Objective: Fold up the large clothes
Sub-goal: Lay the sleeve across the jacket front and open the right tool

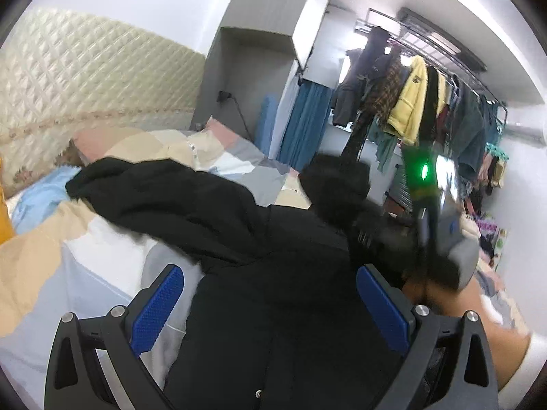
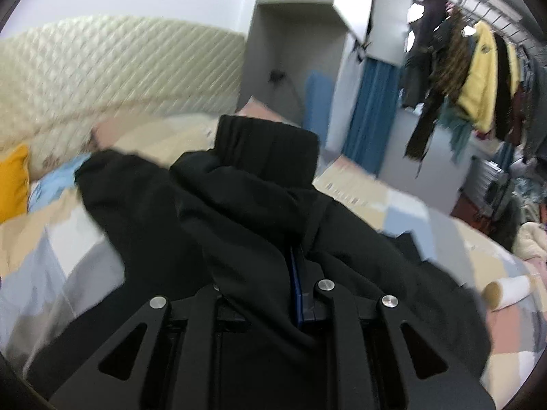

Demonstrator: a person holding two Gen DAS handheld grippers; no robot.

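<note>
Black jacket [image 1: 259, 273] spread across the bed [image 1: 41, 256], running from the near edge toward the headboard end, one sleeve [image 1: 112, 177] reaching out toward the far pillows. Left gripper [image 1: 270, 307] held with fingers wide apart, blue pads [image 1: 155, 307] on either side of the jacket body, clamped on nothing. Right gripper [image 2: 297, 294] closed tight on a fold of the jacket [image 2: 259, 225], blue pad edge just visible in the cloth, ribbed cuff [image 2: 266, 150] standing up beyond the fingers. Seen from the left wrist, right gripper [image 1: 437, 239] blurred, with a green light glowing on its body. Patchwork bedcover [image 2: 393, 212] in beige, grey, white and pale blue beneath the jacket. Orange cushion [image 2: 13, 181] at the far left corner of the bed, quilted cream headboard [image 1: 85, 75] behind. Farther off, blue curtain [image 1: 304, 126] and clothes rail [image 1: 444, 54] with a yellow garment [image 1: 413, 102] among darker ones. No writing legible; small badge on the yellow garment too blurred to read.
</note>
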